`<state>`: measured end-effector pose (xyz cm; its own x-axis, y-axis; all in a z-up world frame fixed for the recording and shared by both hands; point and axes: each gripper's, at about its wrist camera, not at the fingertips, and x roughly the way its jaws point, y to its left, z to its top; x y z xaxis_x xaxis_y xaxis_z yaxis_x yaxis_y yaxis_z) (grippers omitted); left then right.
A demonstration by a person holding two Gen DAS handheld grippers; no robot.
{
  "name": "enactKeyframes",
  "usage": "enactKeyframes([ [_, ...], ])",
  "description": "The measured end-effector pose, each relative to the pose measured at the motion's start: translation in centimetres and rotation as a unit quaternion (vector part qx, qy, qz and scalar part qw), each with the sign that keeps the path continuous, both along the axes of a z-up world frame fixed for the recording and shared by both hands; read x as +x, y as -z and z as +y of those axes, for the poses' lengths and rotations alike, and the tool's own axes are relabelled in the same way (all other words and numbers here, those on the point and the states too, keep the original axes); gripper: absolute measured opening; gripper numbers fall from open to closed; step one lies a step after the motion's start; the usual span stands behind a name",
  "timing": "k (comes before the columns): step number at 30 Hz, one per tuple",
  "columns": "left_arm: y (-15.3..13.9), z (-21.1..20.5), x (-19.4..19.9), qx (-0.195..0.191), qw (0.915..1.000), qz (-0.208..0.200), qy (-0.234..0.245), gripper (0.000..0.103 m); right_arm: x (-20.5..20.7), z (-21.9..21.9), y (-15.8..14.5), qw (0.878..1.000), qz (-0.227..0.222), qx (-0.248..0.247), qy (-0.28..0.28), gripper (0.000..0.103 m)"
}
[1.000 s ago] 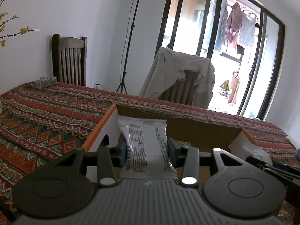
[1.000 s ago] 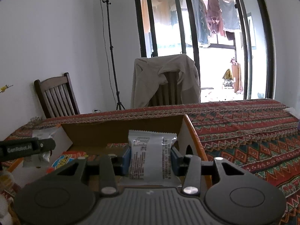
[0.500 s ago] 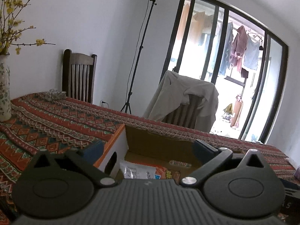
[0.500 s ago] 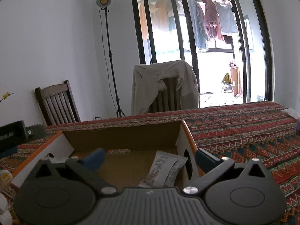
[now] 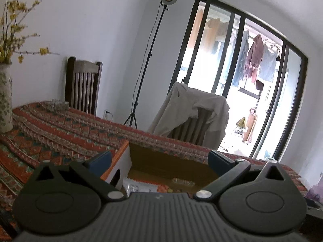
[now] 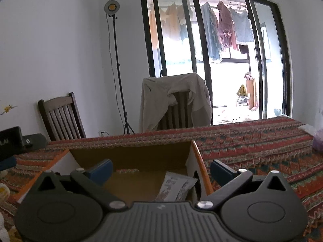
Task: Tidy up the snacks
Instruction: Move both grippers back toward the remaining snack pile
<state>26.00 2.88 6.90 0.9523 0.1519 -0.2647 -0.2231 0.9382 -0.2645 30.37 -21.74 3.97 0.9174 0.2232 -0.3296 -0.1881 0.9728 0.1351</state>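
An open cardboard box (image 5: 167,159) with orange-edged white flaps sits on the patterned table; it also shows in the right wrist view (image 6: 131,157). My left gripper (image 5: 159,161) is open and empty above the box's left part, where a white snack packet (image 5: 137,186) lies beside colourful wrappers. My right gripper (image 6: 160,168) is open and empty above the box's right part, where a white snack packet (image 6: 175,186) leans against the right wall.
The table has a red patterned cloth (image 6: 252,141). A vase with yellow flowers (image 5: 5,100) stands far left. Two chairs (image 6: 175,104) and a lamp stand (image 6: 119,70) are behind the table. The left gripper's body (image 6: 12,141) shows at the left edge.
Both grippers opened and let go of their white snack packets, which now lie in the box. Both grippers have risen and tilted up.
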Motion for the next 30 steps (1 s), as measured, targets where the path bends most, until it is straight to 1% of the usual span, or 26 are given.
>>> enactKeyframes([
  [4,-1.4,-0.1,-1.3,-0.008,0.9999,-0.007,0.011,0.103,-1.2,-0.4,-1.7,1.000,-0.010,0.003,-0.003,0.103],
  [8,-2.1,-0.2,-3.3,-0.002,0.9998,-0.011,0.013,0.103,-2.7,-0.7,-2.9,1.000,-0.020,0.001,-0.004,0.103],
  [13,-2.2,0.0,-5.9,-0.002,0.9998,-0.007,0.016,0.103,-5.1,-1.3,-3.5,1.000,-0.020,0.000,-0.004,0.103],
  [16,-2.0,0.1,-7.6,0.006,0.9999,-0.003,0.015,0.103,-6.7,-1.7,-3.4,1.000,-0.016,-0.002,-0.002,0.103],
  [22,-0.6,0.8,-10.9,0.018,0.9995,0.017,0.018,0.103,-10.1,-2.7,-2.4,1.000,-0.001,-0.009,-0.005,0.103],
  [30,3.4,1.5,-14.2,0.028,0.9973,0.064,0.022,0.103,-13.9,-4.1,0.4,0.999,0.033,-0.023,-0.013,0.103],
])
